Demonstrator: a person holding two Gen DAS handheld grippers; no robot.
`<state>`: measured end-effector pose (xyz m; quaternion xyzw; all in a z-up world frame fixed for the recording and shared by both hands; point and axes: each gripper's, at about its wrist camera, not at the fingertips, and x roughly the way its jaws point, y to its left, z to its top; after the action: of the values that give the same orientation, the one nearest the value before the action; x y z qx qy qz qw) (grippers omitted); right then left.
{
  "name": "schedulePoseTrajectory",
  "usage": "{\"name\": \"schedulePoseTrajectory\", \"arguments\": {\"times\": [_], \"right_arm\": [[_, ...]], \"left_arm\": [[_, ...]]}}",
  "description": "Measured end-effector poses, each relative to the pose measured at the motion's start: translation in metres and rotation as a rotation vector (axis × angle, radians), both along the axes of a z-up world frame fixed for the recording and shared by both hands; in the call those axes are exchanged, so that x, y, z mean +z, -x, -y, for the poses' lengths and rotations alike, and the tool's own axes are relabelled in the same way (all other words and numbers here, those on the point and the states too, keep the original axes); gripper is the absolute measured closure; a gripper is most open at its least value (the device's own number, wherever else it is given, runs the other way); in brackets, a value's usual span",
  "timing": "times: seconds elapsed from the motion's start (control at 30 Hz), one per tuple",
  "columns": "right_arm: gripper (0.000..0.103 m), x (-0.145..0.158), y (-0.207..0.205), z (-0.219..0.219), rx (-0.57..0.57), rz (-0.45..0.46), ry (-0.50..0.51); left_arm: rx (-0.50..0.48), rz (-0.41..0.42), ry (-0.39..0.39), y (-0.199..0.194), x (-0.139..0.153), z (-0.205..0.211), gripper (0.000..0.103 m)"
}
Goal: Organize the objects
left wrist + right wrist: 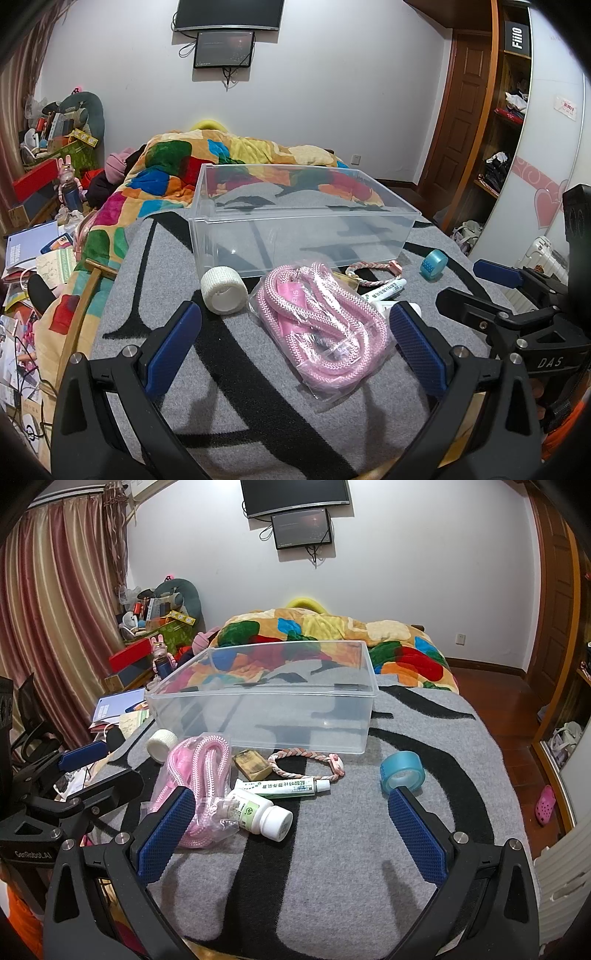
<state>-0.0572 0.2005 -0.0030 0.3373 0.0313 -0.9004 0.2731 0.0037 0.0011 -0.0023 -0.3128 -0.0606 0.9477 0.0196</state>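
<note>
Left tongs (295, 343): spread wide, empty, above bagged pink rope (317, 325) on bed blanket (229, 406). Right tongs (291, 830): spread wide, empty, above white bottle (258, 812). Clear bin (266, 698): empty, just behind items. Risks: slippery bag slides from grip; bottle rolls on contact; rope overlaps bottle, likely dragging it.

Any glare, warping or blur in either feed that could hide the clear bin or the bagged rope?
Left wrist view: sharp; fisheye bends the door frame, dark corners; plastic bag around the pink rope glints. Right wrist view: sharp; curtains bow; clear bin shows the blanket through its walls, rim readable.
</note>
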Motion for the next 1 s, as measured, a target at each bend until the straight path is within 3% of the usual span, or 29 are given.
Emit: {"name": "schedulePoseTrajectory", "arguments": {"times": [1.0], "right_arm": [[0.0,-0.0007,-0.0018,0.0019,0.005,0.015,0.0]], "left_arm": [[-0.001,0.012,0.008,0.0018,0.0005,0.0011,0.0]]}}
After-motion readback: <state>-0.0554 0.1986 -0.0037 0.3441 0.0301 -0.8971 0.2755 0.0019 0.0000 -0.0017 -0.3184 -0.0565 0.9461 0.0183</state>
